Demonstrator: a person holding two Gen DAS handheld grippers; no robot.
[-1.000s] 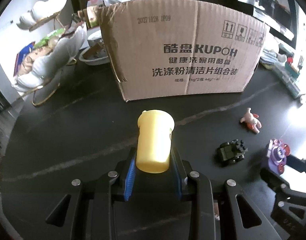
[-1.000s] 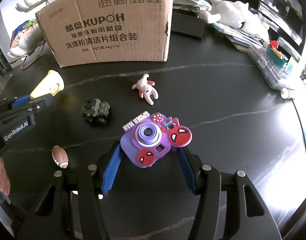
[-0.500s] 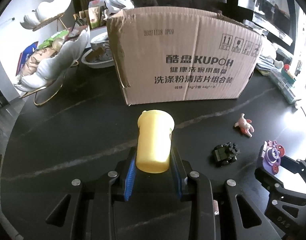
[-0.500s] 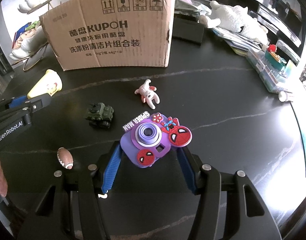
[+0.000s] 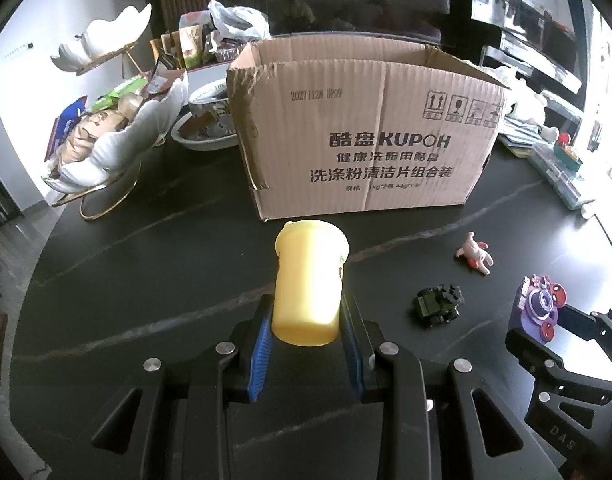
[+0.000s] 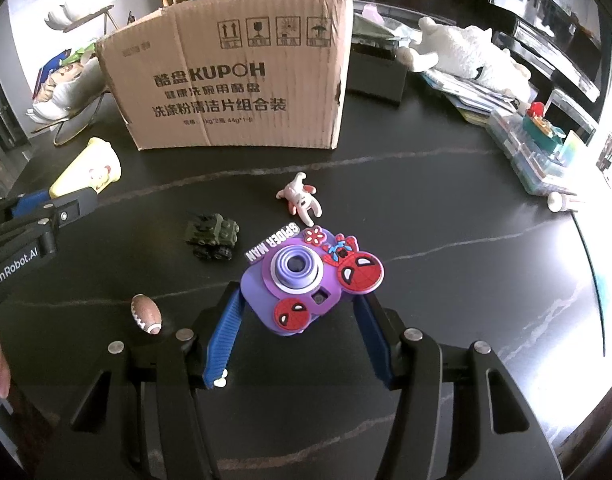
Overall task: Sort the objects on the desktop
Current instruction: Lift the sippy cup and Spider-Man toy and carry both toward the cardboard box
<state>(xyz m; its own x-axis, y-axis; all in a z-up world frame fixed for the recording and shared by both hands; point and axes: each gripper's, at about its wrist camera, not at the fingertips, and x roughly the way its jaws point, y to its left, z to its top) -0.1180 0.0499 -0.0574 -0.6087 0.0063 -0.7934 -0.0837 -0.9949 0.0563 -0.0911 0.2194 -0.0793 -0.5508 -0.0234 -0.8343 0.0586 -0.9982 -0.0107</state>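
Between the left claw's (image 5: 306, 316) clenched pads, the yellow cup (image 5: 309, 280) has risen toward the cardboard box (image 5: 365, 136) ahead; right claw (image 6: 302, 316) grasps the purple toy camera (image 6: 306, 276).

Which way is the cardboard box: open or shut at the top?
Open. The cardboard box has no closed lid; its far inner wall shows above the front rim.

Dim fisheye views, window glare at right.
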